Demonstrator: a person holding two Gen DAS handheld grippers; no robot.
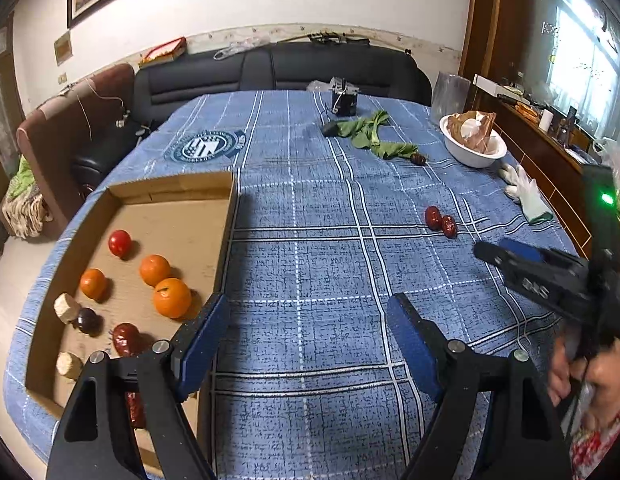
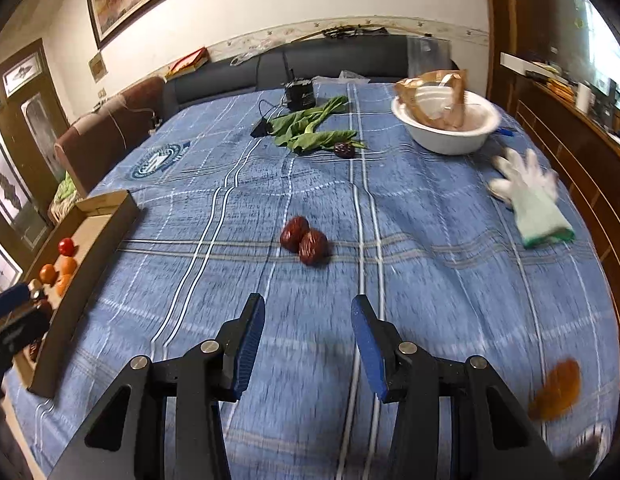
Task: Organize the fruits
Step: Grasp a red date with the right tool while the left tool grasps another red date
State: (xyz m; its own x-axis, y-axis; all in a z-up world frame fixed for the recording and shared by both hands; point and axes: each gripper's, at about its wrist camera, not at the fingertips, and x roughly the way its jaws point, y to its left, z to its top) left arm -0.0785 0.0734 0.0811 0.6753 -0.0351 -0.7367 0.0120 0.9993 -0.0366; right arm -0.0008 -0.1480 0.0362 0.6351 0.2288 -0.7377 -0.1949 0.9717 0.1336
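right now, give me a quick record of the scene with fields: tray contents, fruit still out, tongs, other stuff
tray contents: cardboard tray holds three oranges, a red tomato, dates
fruit still out: two red dates touching each other mid-table, one dark date by the greens
left tongs: open, empty
right tongs: open, empty
other: white bowl, white glove

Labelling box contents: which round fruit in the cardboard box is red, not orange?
The small red tomato-like fruit, farthest back in the cardboard box; the other three are orange.
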